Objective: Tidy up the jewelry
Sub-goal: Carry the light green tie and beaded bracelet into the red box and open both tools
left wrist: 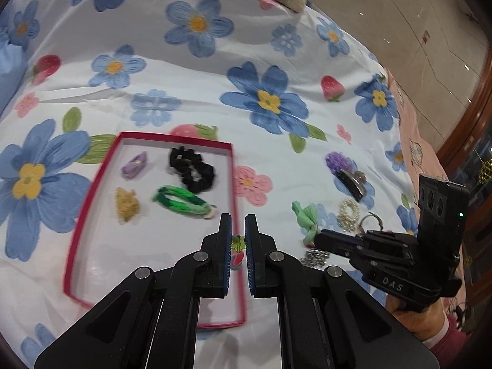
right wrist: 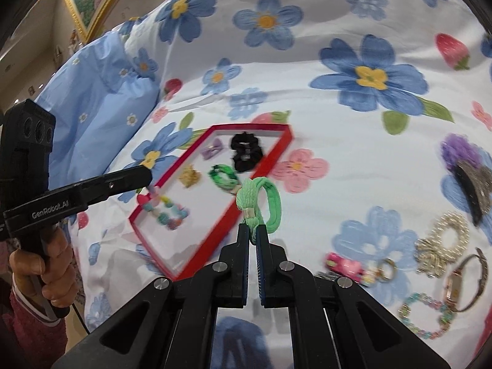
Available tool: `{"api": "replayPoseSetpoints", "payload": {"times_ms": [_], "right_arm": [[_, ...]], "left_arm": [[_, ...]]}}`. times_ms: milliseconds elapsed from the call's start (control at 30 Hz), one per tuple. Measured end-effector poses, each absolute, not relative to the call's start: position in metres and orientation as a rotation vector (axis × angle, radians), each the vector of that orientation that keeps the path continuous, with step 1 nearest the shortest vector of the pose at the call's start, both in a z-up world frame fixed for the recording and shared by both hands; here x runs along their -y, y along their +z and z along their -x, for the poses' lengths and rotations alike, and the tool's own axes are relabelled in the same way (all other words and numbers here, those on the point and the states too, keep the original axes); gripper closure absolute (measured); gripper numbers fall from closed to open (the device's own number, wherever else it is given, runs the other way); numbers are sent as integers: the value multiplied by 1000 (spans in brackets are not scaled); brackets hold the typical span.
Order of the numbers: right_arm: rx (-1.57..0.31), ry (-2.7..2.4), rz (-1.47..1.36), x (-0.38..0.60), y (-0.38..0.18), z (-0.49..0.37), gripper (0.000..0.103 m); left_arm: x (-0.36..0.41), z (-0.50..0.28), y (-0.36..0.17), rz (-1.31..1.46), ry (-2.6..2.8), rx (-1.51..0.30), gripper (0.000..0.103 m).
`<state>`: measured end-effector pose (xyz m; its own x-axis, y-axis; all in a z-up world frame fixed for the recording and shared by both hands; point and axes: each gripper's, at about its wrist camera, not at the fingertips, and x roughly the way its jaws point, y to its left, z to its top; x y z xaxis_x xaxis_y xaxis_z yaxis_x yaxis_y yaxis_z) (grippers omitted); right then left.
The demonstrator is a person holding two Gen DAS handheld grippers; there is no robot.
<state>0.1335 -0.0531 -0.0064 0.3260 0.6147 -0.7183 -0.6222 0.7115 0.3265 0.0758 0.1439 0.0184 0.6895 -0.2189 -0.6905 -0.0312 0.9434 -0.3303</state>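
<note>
R hand-held gripper (right wrist: pixel 252 233) clamped on green hair tie (right wrist: pixel 259 198), held mid-frame beside red tray (right wrist: pixel 215 236) edge. L hand-held gripper (left wrist: pixel 237 227) clamped on colourful bead bracelet (right wrist: pixel 164 210), hung over tray's lower-left part.

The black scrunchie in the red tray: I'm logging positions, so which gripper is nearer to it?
Left. The left gripper hangs over the red tray holding the black scrunchie, while the right gripper is outside the tray's near edge.

Red-rimmed tray (left wrist: pixel 92 203) on floral sheet holds black scrunchie (left wrist: pixel 192 169), green bracelet (left wrist: pixel 181 202), lilac clip (left wrist: pixel 135 165), yellow clip (left wrist: pixel 126 204); light-green hair tie (right wrist: pixel 259 204) pinched aloft; pearl scrunchie (left wrist: pixel 349 213) lies outside.
</note>
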Motion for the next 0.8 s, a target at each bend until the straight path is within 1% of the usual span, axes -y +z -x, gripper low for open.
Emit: {"api": "replayPoseSetpoints", "payload": {"times_ms": [333, 567, 800], "right_arm": [[-965, 910, 58, -6, -14, -129, 99], [-1004, 932, 91, -37, -29, -140, 99], [-1044, 906, 195, -61, -47, -154, 99]], "left_arm": [[-182, -74, -4, 371, -36, -840, 96], [-197, -86, -21, 402, -16, -860, 96], [-216, -96, -43, 426, 15, -887, 96]]}}
